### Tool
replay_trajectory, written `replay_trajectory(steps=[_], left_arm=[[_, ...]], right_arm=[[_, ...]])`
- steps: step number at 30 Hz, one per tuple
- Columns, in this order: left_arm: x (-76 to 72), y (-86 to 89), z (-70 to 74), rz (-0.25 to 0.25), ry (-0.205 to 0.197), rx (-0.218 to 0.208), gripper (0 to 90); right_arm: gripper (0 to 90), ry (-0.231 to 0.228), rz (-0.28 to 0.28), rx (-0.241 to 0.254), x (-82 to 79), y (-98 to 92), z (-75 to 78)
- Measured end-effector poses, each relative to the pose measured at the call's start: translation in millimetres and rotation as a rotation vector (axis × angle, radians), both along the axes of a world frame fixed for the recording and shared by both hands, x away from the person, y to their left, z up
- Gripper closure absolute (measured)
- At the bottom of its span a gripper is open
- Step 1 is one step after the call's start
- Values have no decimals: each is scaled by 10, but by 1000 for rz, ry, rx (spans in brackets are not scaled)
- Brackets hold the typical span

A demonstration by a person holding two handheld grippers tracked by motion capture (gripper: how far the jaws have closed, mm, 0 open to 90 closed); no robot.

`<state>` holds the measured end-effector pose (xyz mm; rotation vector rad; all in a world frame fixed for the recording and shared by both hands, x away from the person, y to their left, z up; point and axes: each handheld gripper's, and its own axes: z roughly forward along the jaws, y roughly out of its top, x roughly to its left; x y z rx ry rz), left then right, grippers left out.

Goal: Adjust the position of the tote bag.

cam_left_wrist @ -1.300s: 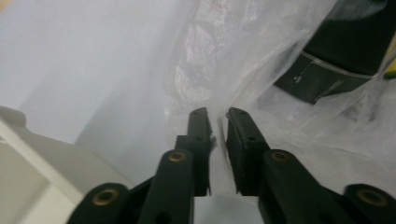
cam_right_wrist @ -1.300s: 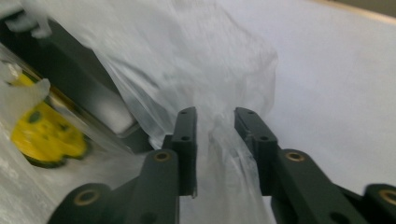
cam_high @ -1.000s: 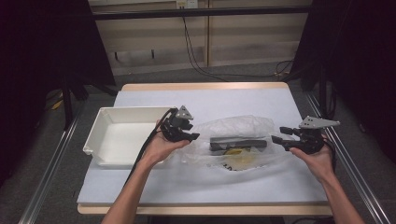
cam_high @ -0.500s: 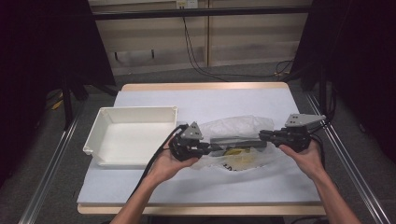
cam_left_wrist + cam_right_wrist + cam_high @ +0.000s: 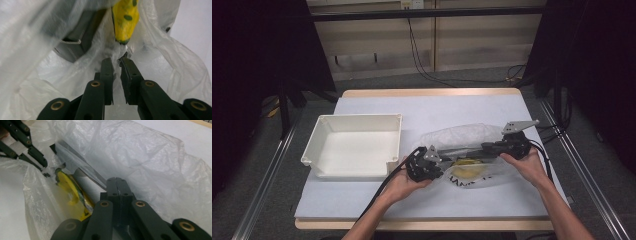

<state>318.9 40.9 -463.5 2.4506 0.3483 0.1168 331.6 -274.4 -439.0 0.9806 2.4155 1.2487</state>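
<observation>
A clear plastic bag [image 5: 472, 155] lies crumpled on a table covered in a pale sheet [image 5: 437, 107], just to the right of an empty white tray [image 5: 354, 145]. Inside the bag sit a yellow item with green spots [image 5: 125, 17] and a dark grey box-shaped item [image 5: 77, 37], side by side; what either one is cannot be told. The left gripper [image 5: 434, 162], held in the person's left hand [image 5: 404, 182], meets the bag's end nearest the tray. In the left gripper view its jaws have just been closing and stand nearly together, pinching a fold of the bag's film just short of the yellow item. The right gripper [image 5: 484, 149], held in the right hand [image 5: 524, 165], reaches in from the bag's far end, away from the tray. In the right gripper view its jaws are pressed flat together against the crinkled plastic; whether film is caught between them cannot be told.
</observation>
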Motion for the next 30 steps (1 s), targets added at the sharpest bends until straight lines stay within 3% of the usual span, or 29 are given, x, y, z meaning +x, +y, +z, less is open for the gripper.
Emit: replay_trajectory(steps=[7,15,20,21,26,30], left_arm=[[-38,7,-35,-20,-11,27,812],[-93,70,-43,-53,-1,19,860],[-131,115,-43,-68,-1,20,874],[-151,132,-45,-75,-5,17,880],[-174,178,-48,-81,0,11,886],[-212,224,-47,-91,-4,13,891]], right_arm=[[900,6,-52,15,112,-73,-36],[900,16,-117,22,309,-194,-110],[900,34,-148,51,425,-248,-187],[900,51,-153,34,478,-269,-240],[900,73,-180,50,547,-313,-337],[900,91,-190,17,586,-321,-422]])
